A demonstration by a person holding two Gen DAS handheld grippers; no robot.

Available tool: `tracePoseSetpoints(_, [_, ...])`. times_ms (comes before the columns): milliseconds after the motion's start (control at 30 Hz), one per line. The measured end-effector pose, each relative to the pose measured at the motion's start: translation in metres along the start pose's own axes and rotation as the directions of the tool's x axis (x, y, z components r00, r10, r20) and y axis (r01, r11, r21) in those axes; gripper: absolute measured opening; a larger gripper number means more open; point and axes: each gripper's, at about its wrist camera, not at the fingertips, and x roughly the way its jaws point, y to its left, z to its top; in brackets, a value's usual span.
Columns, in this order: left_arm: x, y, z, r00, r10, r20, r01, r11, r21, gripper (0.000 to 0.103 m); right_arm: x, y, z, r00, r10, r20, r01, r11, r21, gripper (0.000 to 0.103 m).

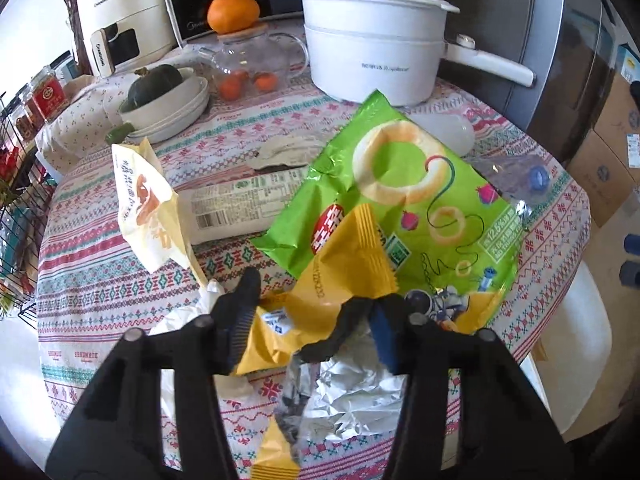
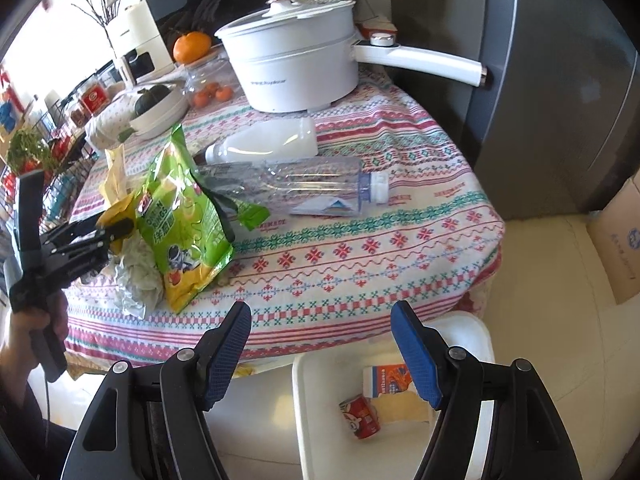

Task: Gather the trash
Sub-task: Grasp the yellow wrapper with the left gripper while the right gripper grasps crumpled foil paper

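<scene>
Two grippers: left gripper (image 1: 312, 316) fingers half-closed pinching the yellow snack wrapper (image 1: 340, 272) on the worktop (image 2: 360, 240), light, crinkly, slippery, best nipped at its folded edge; right gripper (image 2: 324, 352) fingers wide, empty.

Table (image 2: 360, 264): round, covered by a patterned cloth in red, green and white.
Far side: a white pot (image 2: 296, 64) with a long handle, a glass teapot (image 1: 256, 64), stacked white bowls (image 1: 168, 108).
Middle: a white bottle (image 2: 264, 142) and a clear plastic bottle (image 2: 304, 184), both laid on their sides.
Near edge: a green snack bag (image 1: 400, 184), a yellow wrapper (image 1: 344, 264), crumpled foil (image 1: 356, 396), a cream packet (image 1: 148, 200).
</scene>
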Motion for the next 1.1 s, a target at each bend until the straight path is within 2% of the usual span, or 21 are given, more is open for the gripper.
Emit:
tracePoseSetpoints(33, [-0.003,0.0,0.0,1.0,0.001,0.005,-0.001,1.0,0.006,0.026,0.002,0.003,0.0,1.0,-0.001,-0.003,0.001,1.0,-0.006,0.074])
tracePoseSetpoints(200, [-0.02,0.008,0.003,0.999,0.021,0.046,-0.02,1.0,-0.018,0.013,0.005,0.016,0.001,1.0,0.007,-0.005,-0.007,1.0,-0.025,0.074])
tracePoseSetpoints(333, [-0.045,0.017,0.005,0.996,0.024,0.091,-0.019,0.998,-0.055,0.011,0.009,0.035,0.004,1.0,0.028,-0.007,-0.028,0.999,-0.047,0.074])
tracePoseSetpoints(400, [-0.061,0.022,0.005,0.994,0.003,0.108,0.005,0.997,-0.071,0.011,0.012,0.048,0.006,0.999,0.045,-0.01,-0.045,0.997,-0.061,0.074])
tracePoseSetpoints(600, [-0.086,0.029,-0.01,0.996,-0.008,0.087,0.014,0.998,-0.068,0.011,0.03,0.1,0.012,0.988,0.142,-0.062,-0.148,0.983,-0.106,0.074])
tracePoseSetpoints(700, [-0.089,0.034,-0.021,0.998,-0.014,0.058,0.018,0.997,-0.072,0.011,0.046,0.124,0.011,0.984,0.143,-0.106,-0.158,0.977,-0.146,0.074])
tracePoseSetpoints(800, [-0.094,0.045,-0.027,0.996,-0.031,0.078,0.038,0.995,-0.089,0.011,0.061,0.144,0.013,0.98,0.154,-0.128,-0.174,0.97,-0.167,0.073])
tracePoseSetpoints(933, [-0.104,0.06,-0.025,0.99,-0.039,0.134,0.057,0.99,-0.128,0.011,0.077,0.168,0.014,0.97,0.19,-0.152,-0.216,0.96,-0.18,0.064])
tracePoseSetpoints(1100, [-0.107,0.069,-0.021,0.987,-0.05,0.152,0.074,0.984,-0.162,0.011,0.103,0.19,0.013,0.96,0.197,-0.197,-0.235,0.952,-0.194,0.055])
